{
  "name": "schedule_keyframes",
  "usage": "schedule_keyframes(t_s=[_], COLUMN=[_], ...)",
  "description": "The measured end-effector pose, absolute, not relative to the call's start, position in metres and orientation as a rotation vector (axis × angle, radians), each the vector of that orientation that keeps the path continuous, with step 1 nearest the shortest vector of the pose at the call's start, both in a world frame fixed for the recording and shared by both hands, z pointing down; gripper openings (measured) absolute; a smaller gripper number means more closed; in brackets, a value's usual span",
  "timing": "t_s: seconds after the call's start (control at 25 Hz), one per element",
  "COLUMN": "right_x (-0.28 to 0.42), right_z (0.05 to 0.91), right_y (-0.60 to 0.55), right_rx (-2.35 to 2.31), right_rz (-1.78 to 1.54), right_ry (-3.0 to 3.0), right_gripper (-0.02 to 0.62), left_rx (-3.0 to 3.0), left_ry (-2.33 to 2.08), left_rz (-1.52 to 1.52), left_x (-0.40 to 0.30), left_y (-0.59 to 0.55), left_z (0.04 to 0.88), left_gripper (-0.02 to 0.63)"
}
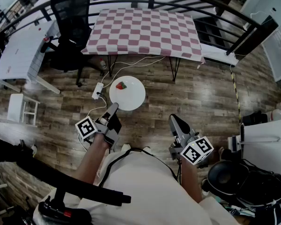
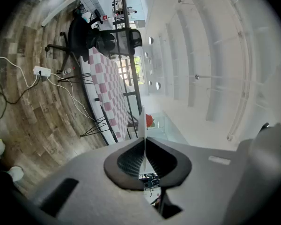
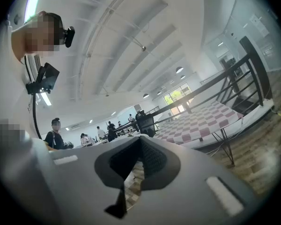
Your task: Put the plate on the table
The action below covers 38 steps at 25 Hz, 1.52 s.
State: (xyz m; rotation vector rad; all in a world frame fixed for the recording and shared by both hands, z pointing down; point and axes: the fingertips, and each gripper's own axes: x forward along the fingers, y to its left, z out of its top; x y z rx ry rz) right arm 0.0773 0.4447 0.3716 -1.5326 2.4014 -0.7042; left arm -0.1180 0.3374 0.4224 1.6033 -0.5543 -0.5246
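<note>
The left gripper (image 1: 113, 108) pinches the white plate (image 1: 131, 96) by its rim, jaws nearly together. The right gripper (image 1: 174, 122) jaws seem pressed together, holding nothing.

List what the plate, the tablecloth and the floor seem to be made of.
Plate: smooth, plain white, likely ceramic or melamine; its edge looks thin in the left gripper view.
Tablecloth: red-and-white checked fabric or vinyl, hanging over the edges.
Floor: wood-look planks with visible grain, matte; real wood or laminate cannot be told.
</note>
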Motion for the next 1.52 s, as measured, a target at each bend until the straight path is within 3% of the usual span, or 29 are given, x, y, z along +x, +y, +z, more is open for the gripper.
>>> schedule_keyframes(t_s=[1.52], right_x=[-0.085], right_z=[0.398], right_y=[0.47], right_rx=[-1.499], right_rz=[-0.782], right_ry=[2.478], right_gripper=[0.009], left_rx=[1.594], left_ry=[-0.597], left_rz=[-0.637], left_x=[-0.293], left_y=[0.376], left_z=[0.447], left_gripper=[0.021])
